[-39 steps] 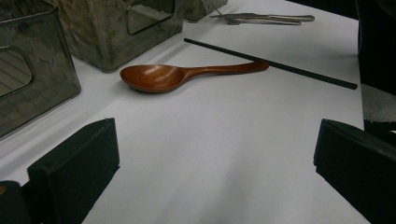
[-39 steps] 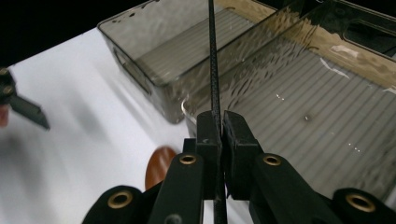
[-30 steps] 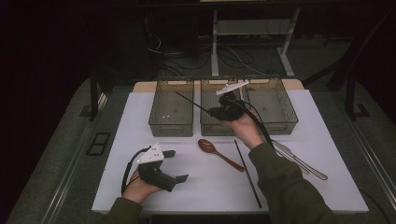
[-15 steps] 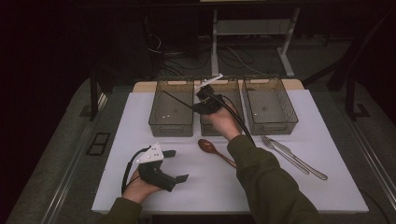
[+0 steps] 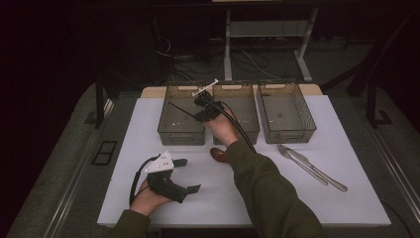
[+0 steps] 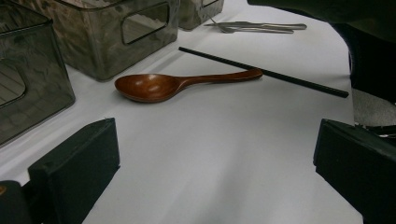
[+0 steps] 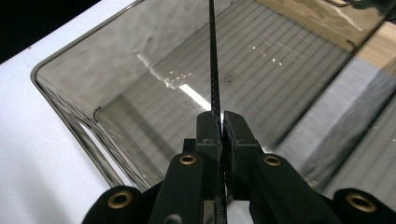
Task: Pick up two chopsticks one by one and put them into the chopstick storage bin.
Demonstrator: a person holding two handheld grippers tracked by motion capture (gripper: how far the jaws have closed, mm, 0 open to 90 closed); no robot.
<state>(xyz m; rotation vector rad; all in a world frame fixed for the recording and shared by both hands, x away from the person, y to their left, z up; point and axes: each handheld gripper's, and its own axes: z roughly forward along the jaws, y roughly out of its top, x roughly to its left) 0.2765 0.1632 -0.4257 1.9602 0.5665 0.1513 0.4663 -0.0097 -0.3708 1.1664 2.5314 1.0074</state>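
Moved leftward: right gripper [image 5: 204, 106], now over left bin [image 5: 181, 114]; jaws clamp black chopstick [image 7: 214, 70], projecting toward 12 o'clock.

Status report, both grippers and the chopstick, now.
Right gripper shut on thin black chopstick, over leftmost smoky clear plastic bin. Left gripper open, empty, on the white table. Bin empty, nothing blocking.

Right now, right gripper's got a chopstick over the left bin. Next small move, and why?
Probably lower it a little and open. The right gripper is shut on the black chopstick, which hangs over the left bin, seemingly empty, so it should drop inside. The other chopstick lies on the table.
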